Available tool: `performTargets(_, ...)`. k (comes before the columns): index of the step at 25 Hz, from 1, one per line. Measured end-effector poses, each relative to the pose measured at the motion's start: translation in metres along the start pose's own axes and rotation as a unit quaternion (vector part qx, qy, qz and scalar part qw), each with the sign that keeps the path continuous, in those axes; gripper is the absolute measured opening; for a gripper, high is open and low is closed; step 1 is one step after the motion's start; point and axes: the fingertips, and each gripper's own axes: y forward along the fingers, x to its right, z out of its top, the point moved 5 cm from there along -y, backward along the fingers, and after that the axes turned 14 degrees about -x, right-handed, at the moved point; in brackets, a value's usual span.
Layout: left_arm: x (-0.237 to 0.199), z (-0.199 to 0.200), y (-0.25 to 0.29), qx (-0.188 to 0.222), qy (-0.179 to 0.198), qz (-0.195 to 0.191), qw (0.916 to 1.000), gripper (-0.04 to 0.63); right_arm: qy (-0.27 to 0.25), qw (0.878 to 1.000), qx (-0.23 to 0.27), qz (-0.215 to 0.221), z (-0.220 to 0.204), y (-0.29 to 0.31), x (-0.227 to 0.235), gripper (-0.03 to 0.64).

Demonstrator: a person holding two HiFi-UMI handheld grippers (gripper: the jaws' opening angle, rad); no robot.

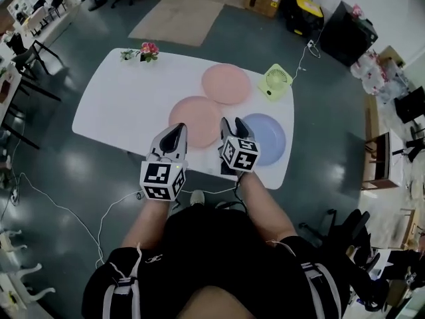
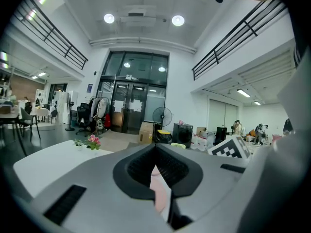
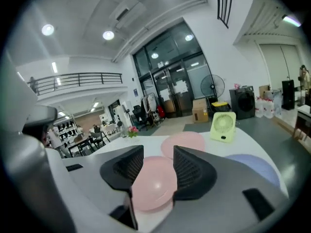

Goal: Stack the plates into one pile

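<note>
Three plates lie apart on the white table [image 1: 123, 102]: a pink plate [image 1: 226, 83] at the back, a second pink plate [image 1: 196, 120] nearer me, and a pale blue plate [image 1: 265, 138] at the front right. My left gripper [image 1: 178, 131] hovers over the near pink plate's front left edge, its jaws together and holding nothing. My right gripper [image 1: 232, 125] stands open between the near pink plate and the blue one. In the right gripper view the near pink plate [image 3: 153, 186] shows beyond the open right gripper [image 3: 158, 155], untouched.
A small green fan [image 1: 275, 82] stands at the table's back right, its cable running off the edge. A little pot of pink flowers [image 1: 147, 50] sits at the back left corner. Boxes and black cases stand on the floor behind the table.
</note>
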Motion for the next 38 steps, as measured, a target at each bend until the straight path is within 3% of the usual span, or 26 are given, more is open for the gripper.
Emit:
performTargets(4,-0.014,-0.007,0.000,-0.009,-0.010,0.021,0.9997,0.011,0.070,0.993,-0.094,0.002,-0.037,0.043,0.010,0.192)
performTargets(7,-0.022,-0.014,0.002,-0.017,-0.019,0.035,0.9991,0.011,0.130,0.979,-0.159,0.004,-0.067,0.069,0.021,0.192)
performTargets(12,-0.032,-0.027,-0.002,-0.028,-0.029,0.056,0.9976,0.011,0.259,0.935,-0.242,0.037,-0.113,0.102,0.034,0.192)
performTargets(18,-0.039,-0.036,-0.014,-0.036,-0.036,0.079,0.9956,0.011,0.369,0.882,-0.287,0.057,-0.143,0.132,0.037,0.191)
performTargets(23,-0.046,-0.042,-0.023,-0.041,-0.041,0.092,0.9941,0.011,0.416,0.855,-0.302,0.073,-0.149,0.152,0.034,0.144)
performTargets(24,-0.046,-0.042,-0.025,-0.042,-0.041,0.092,0.9940,0.011,0.419,0.850,-0.310,0.073,-0.150,0.153,0.032,0.109)
performTargets(26,-0.046,-0.038,-0.026,-0.040,-0.040,0.093,0.9940,0.011,0.423,0.847,-0.316,0.068,-0.149,0.153,0.033,0.049)
performTargets(30,-0.044,-0.031,-0.026,-0.041,-0.035,0.092,0.9943,0.011,0.441,0.840,-0.306,0.076,-0.144,0.142,0.033,0.045)
performTargets(34,-0.044,-0.027,-0.024,-0.036,-0.032,0.086,0.9951,0.011,0.428,0.849,-0.300,0.080,-0.133,0.130,0.029,0.051)
performTargets(38,-0.036,-0.025,-0.018,-0.033,-0.028,0.072,0.9964,0.011,0.445,0.844,-0.279,0.112,-0.116,0.106,0.029,0.052)
